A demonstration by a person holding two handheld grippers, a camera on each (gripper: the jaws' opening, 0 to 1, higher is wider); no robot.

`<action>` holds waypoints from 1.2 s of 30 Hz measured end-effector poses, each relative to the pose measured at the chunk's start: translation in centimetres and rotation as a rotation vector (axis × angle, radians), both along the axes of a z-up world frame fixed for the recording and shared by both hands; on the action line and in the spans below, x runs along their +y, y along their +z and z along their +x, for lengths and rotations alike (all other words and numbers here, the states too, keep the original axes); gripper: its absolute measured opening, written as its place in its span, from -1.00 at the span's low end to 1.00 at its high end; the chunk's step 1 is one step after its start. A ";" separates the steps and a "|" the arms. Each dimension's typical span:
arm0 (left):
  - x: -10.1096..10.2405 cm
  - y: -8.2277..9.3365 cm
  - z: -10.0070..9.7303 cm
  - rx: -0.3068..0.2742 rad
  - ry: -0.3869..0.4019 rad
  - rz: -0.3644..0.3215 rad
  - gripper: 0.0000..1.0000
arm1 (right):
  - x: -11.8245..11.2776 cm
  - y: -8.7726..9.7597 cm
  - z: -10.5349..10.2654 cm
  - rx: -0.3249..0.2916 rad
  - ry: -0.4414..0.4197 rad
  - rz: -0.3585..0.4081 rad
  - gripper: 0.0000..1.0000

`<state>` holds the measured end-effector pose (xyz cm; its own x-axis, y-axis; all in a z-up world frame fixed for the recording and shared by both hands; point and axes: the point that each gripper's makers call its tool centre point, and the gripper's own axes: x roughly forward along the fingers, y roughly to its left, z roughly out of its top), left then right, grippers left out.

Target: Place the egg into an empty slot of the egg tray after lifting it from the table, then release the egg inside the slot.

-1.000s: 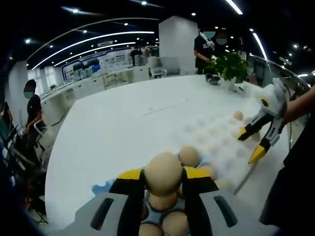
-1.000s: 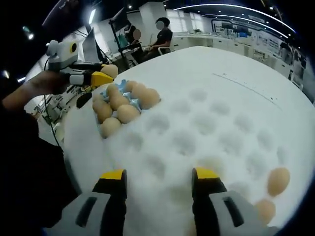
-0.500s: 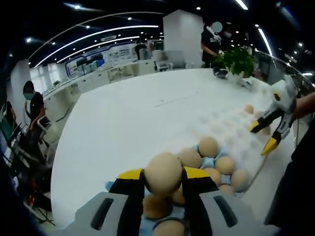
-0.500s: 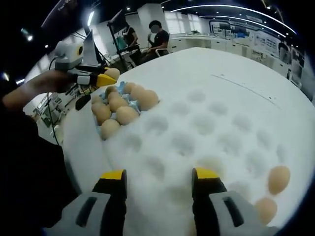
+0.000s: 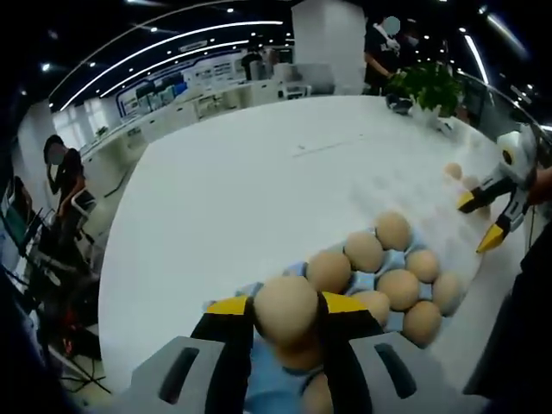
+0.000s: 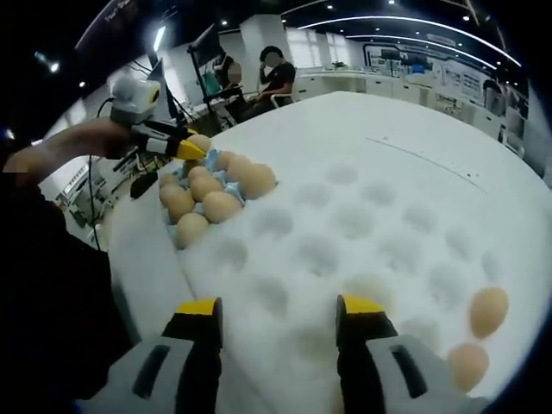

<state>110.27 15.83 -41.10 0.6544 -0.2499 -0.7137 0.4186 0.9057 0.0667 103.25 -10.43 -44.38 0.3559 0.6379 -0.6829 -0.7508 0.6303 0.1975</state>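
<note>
With the left gripper (image 5: 286,304), pinched one egg (image 5: 285,315) between the two yellow-tipped jaws, at its middle, presumably so that it could not roll out. Carried it raised, clear of the surface and not yet in a slot.

Worked over a round white table (image 5: 224,190), large enough to hold everything with bare room around. Laid on it a white foam pad (image 6: 362,216) with rows of shallow dimples, probably to stop eggs from rolling. Set the blue egg tray (image 5: 274,386) at the near edge of that pad, just below the held egg, so only a short way down was needed. Filled most of its slots already with a cluster of seated eggs (image 5: 379,276), touching side by side. Could not tell which slot under the jaws was empty, because the held egg and the jaws hid that part.

Kept the right gripper (image 6: 280,306) spread wide and holding nothing, low over the foam and well apart from the tray, likely to stay out of the way. Saw from there the left gripper (image 6: 177,145) poised over the tray's far side.

Left two loose eggs (image 6: 487,310) resting on the foam's other end, near the right gripper, apparently waiting for their turn.
</note>
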 end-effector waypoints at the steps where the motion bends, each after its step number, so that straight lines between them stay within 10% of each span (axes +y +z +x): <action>1: 0.0 -0.1 0.1 0.004 -0.003 0.006 -0.40 | 0.0 0.0 0.0 -0.001 -0.002 0.003 0.10; 36: -0.7 -1.7 0.9 0.065 -0.001 0.010 -0.45 | -0.2 0.1 0.4 -0.022 -0.017 0.037 0.00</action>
